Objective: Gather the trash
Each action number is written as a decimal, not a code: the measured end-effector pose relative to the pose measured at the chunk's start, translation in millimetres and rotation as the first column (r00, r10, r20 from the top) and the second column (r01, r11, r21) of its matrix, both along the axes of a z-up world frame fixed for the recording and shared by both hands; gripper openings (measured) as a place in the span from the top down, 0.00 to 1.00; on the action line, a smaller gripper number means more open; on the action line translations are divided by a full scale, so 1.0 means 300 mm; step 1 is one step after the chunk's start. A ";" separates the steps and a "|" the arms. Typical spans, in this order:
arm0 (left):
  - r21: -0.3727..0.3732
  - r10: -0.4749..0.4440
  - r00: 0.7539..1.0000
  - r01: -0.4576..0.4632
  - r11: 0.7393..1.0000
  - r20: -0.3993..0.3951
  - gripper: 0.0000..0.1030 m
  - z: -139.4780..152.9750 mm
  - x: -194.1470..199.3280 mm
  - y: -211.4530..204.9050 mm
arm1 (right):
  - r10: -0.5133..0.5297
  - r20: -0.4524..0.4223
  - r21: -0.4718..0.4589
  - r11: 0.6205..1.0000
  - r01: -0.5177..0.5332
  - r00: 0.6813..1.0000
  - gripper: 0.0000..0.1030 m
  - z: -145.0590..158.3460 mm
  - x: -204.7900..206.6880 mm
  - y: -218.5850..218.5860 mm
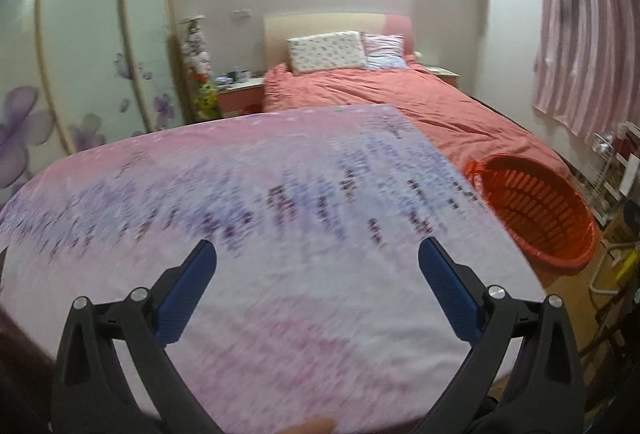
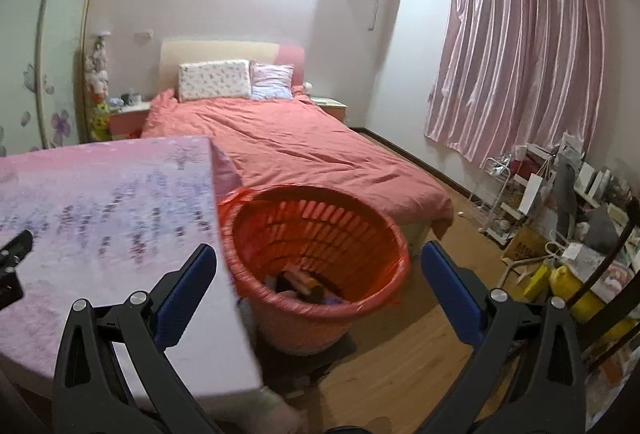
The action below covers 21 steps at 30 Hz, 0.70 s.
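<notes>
Both grippers empty, jaws spread wide. Left gripper [image 1: 317, 258] hovers over the table with the lavender-print cloth [image 1: 240, 194]; no trash visible on the cloth within this view, though the print is motion-blurred, so small scraps cannot be ruled out. Right gripper [image 2: 319, 261] hangs past the table's right edge, its jaws straddling the mouth of the orange slatted bin [image 2: 316, 246] lined with an orange bag. Bin stands on the wood floor [image 2: 400, 354], just beside the table corner, at about 12 o'clock in the right wrist view and 3 o'clock in the left wrist view. Likely parked there so items swept from the table drop a short way. Trash is inside the bin: a brownish cylindrical item [image 2: 302, 280] and darker pieces at the bottom, identity unclear. Bed with coral duvet [image 2: 280, 142] at 12 o'clock beyond the table. Cluttered rack and yellow bags [image 2: 560, 274] at 3 o'clock. Judgement: the wide jaws over the bin fit a drop; the table looks cleared, task appears near its end.
</notes>
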<state>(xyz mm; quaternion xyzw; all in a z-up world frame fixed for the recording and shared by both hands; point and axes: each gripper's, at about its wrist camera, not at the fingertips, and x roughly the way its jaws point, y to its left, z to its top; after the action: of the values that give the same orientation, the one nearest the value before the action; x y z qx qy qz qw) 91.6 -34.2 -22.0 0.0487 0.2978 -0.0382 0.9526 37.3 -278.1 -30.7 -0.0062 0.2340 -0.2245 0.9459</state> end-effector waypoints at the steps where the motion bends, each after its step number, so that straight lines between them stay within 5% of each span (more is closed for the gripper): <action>1: 0.004 0.016 1.000 -0.016 1.000 0.010 0.04 -0.004 -0.027 0.017 | -0.014 0.015 0.005 1.000 0.014 1.000 0.02 -0.003 -0.010 0.014; 10: -0.032 0.080 0.997 -0.080 0.996 0.008 0.04 -0.003 -0.176 0.117 | -0.071 0.006 0.151 0.986 0.069 0.997 0.02 -0.033 -0.097 0.115; 15: -0.060 0.084 0.996 -0.084 0.995 0.003 0.04 0.026 -0.215 0.129 | -0.114 -0.017 0.109 0.987 0.115 0.993 0.02 -0.005 -0.104 0.148; 21: -0.074 0.070 0.997 -0.069 0.995 0.017 0.04 0.057 -0.246 0.125 | -0.115 -0.030 0.168 0.979 0.119 0.993 0.02 -0.002 -0.125 0.161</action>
<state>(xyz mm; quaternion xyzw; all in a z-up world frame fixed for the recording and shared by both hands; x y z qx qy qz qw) 17.9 3.3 -5.0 0.0037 0.2881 -0.0155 0.9575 -0.2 -229.8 -31.3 0.0859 0.2619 -0.2589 0.9257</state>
